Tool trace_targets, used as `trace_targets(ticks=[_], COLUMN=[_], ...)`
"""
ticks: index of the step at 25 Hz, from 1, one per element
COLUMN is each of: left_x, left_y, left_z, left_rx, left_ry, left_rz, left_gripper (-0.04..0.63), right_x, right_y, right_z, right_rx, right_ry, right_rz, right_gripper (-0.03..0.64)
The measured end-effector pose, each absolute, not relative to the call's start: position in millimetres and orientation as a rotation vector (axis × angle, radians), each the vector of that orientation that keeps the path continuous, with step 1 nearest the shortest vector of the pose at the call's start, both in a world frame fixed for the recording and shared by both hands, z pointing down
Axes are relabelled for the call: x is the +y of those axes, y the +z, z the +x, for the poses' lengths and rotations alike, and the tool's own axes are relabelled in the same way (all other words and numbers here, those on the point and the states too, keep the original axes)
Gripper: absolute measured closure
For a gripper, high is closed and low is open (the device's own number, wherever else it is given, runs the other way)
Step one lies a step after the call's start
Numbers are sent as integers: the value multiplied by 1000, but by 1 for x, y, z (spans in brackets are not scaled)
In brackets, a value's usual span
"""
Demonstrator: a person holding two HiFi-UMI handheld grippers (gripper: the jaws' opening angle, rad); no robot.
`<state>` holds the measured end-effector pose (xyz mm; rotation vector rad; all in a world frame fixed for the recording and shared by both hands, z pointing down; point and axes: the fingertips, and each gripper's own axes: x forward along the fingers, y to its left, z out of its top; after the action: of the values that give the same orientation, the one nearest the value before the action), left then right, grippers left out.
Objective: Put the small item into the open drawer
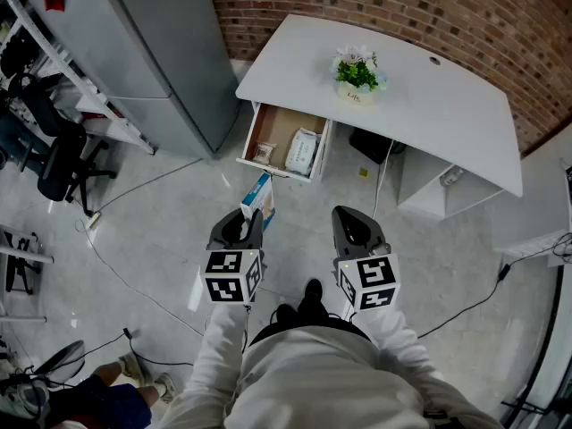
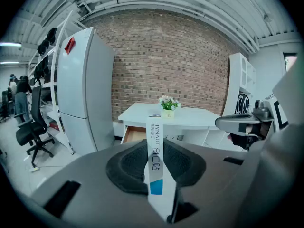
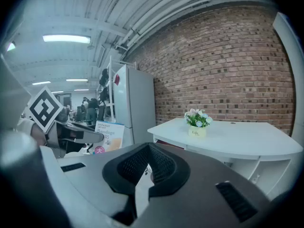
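A small white and blue bandage box (image 1: 259, 195) sticks out forward from my left gripper (image 1: 248, 220), whose jaws are shut on it. In the left gripper view the box (image 2: 156, 160) stands on edge between the dark pads (image 2: 128, 167). Ahead, the open wooden drawer (image 1: 270, 130) hangs under the white desk (image 1: 447, 105); it holds a white packet (image 1: 302, 151) and a small pouch (image 1: 263, 153). My right gripper (image 1: 350, 214) is beside the left one, shut with nothing in it. From the right gripper view the box (image 3: 109, 134) shows at the left.
A potted plant (image 1: 357, 74) stands on the desk. A grey fridge (image 1: 147, 52) is left of the drawer, with shelves and an office chair (image 1: 63, 164) further left. Cables (image 1: 134, 289) run across the pale floor. A brick wall (image 1: 500, 16) backs the desk.
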<state>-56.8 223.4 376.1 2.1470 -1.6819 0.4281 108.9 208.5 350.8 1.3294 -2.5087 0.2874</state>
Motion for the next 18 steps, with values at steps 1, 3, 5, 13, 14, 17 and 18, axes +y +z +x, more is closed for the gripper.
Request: trace_targets(ticks=[1,3,5,13,14,17,18], left_x=[221,217,213,203,202,199,196], left_y=[376,376,375,376,376,375,374], left_z=[-57,-57,-57,-52,-51,-49,-49], left_rx=[-1686,-1693,-1700,-1736,-1740,-1749,-1751], left_ry=[429,431,430,434,439,460,465], left_rz=[2144,2139,2133,2106,2107,2107,2108], left_gripper=[497,497,497,497,497,497,497], right_x=[206,203,200,192,191,188,187], right_y=[351,351,352,361,363,364,363], right_z=[110,112,112,123,125,128,129], right_rx=[-2510,-2517,-2526,-2525,-2521,-2520,-2523], right_ry=[291,297,301,339,348,365,366], right_rz=[1331,1326,1304,1296,1299,1310,1314], right_gripper=[591,591,591,591,591,591,591])
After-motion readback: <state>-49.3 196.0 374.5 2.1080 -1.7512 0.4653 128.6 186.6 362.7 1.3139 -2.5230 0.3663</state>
